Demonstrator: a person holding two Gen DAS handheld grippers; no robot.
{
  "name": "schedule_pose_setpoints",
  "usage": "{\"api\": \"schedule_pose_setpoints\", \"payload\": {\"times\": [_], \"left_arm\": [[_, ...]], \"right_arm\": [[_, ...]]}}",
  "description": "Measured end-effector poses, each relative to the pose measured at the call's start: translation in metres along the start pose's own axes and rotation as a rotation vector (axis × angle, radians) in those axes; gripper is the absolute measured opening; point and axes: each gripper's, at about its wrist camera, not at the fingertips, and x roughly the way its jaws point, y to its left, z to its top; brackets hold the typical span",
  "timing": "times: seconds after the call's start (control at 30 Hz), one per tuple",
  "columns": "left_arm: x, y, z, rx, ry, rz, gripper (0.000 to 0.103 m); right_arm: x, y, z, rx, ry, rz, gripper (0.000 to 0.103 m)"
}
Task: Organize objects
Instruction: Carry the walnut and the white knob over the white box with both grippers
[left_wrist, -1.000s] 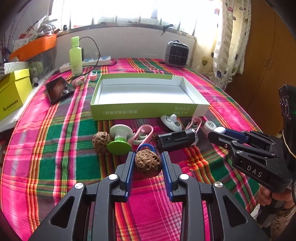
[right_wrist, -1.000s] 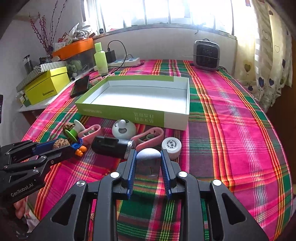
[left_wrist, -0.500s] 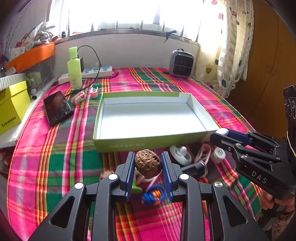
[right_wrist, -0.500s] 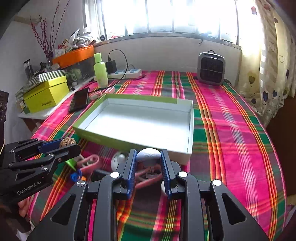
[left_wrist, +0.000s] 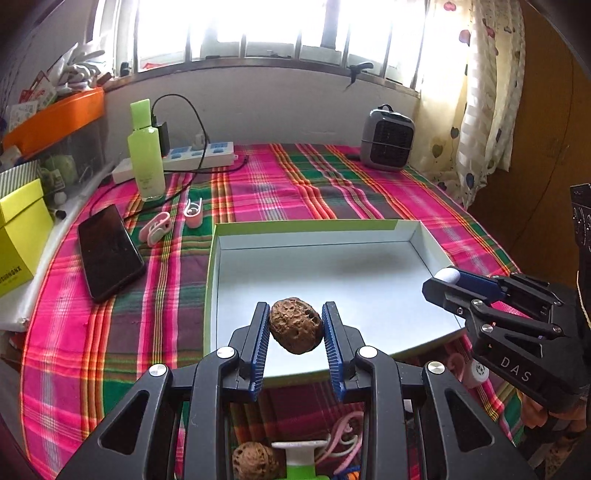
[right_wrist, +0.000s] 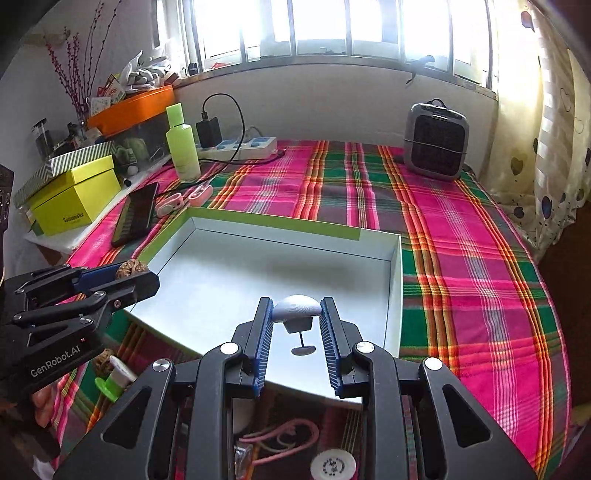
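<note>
My left gripper (left_wrist: 295, 326) is shut on a brown wrinkled walnut (left_wrist: 295, 325), held in the air above the near part of the green-edged white box (left_wrist: 317, 236). My right gripper (right_wrist: 296, 317) is shut on a small white mushroom-shaped object (right_wrist: 296, 308) with a thin pin hanging below it, also above the box (right_wrist: 394, 295) near its front right. Each gripper shows in the other's view: the right one (left_wrist: 441, 282) at the box's right side, the left one (right_wrist: 136, 275) at its left side. The box holds nothing.
On the plaid cloth below the grippers lie a second walnut (left_wrist: 255, 459), a green-and-white piece (left_wrist: 301, 465), pink clips (right_wrist: 280, 437) and a white disc (right_wrist: 332, 467). A phone (left_wrist: 107, 254), green bottle (left_wrist: 146, 151), power strip (left_wrist: 199, 153), yellow box (left_wrist: 18, 236) and grey heater (left_wrist: 388, 138) stand further off.
Both grippers have lifted their objects off the cloth and carried them forward, from in front of the box to above its inside. The loose items have dropped to the bottom edge of both views.
</note>
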Motion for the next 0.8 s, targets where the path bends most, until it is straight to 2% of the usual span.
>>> {"api": "schedule_pose_setpoints", "payload": {"times": [0.37,0.8], "left_arm": [[0.036,0.013,0.009,-0.016,0.06,0.018,0.027],[0.055,0.017,0.007,-0.021,0.115,0.018,0.027]], "right_arm": [[0.036,0.003,0.01,-0.011,0.061,0.014,0.027],[0.057,0.004,0.011,-0.019,0.098,0.006,0.027]]}}
